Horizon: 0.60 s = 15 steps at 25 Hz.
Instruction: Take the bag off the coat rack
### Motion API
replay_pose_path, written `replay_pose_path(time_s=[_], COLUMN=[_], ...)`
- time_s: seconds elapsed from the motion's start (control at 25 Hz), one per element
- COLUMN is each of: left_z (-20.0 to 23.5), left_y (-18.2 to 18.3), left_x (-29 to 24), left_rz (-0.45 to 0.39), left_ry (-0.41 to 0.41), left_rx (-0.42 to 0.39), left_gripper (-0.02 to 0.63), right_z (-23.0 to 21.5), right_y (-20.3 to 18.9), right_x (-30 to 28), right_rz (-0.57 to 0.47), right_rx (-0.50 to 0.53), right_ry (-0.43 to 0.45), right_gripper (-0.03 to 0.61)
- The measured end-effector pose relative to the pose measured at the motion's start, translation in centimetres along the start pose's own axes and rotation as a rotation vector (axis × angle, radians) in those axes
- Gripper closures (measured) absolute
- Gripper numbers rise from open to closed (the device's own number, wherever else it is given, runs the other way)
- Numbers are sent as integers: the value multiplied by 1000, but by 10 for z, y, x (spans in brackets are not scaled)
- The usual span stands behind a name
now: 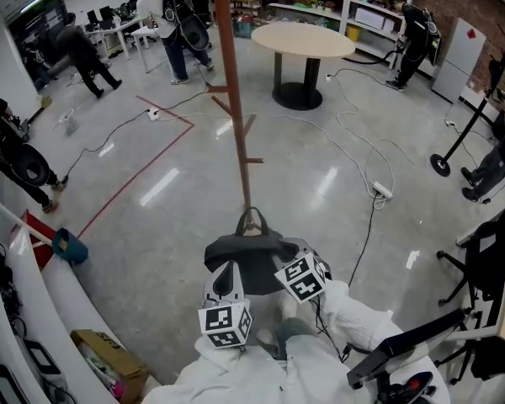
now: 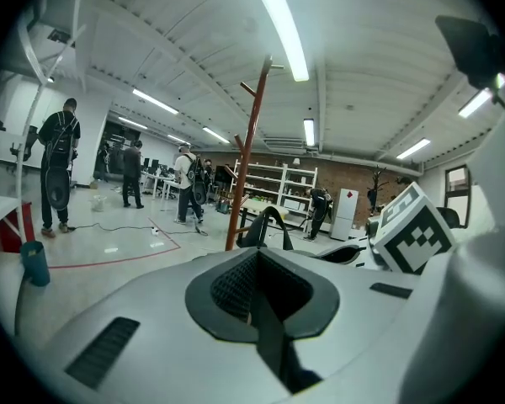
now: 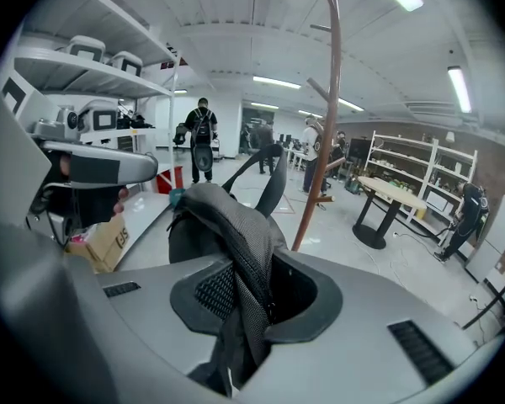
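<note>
My right gripper has its jaws clenched on the mesh of the bag, low beside the coat rack. Left gripper jaws seem closed, empty. The bag is soft and light, and its handle is the safer hold.

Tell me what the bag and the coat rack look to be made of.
The bag looks like dark grey matte fabric, likely synthetic mesh: a fine weave shows and it drapes in soft folds. The coat rack is probably wood with a smooth reddish-brown finish: a slim pole with angled pegs, though painted metal is possible.
</note>
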<state>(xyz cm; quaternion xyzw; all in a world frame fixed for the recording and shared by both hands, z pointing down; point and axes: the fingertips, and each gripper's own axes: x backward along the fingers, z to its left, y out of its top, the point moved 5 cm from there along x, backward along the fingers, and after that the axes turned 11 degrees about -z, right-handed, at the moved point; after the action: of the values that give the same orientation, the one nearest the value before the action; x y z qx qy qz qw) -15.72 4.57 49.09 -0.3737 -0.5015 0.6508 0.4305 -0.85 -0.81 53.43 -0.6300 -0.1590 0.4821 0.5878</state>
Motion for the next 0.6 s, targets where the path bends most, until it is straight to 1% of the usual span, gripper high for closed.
replay_pose_path(time_s=[0.32,0.6], left_z=[-20,-43], left_y=[-2,-8], left_x=[15,24], left_rz=[-10,3], left_ry=[6,8], left_rx=[10,7], left_gripper=[612,612], right_z=[4,-5], right_y=[-4,-16], right_x=[25,39], right_rz=[-14,-17], right_rx=[4,-52], right_ry=[6,8], right_gripper=[502,502])
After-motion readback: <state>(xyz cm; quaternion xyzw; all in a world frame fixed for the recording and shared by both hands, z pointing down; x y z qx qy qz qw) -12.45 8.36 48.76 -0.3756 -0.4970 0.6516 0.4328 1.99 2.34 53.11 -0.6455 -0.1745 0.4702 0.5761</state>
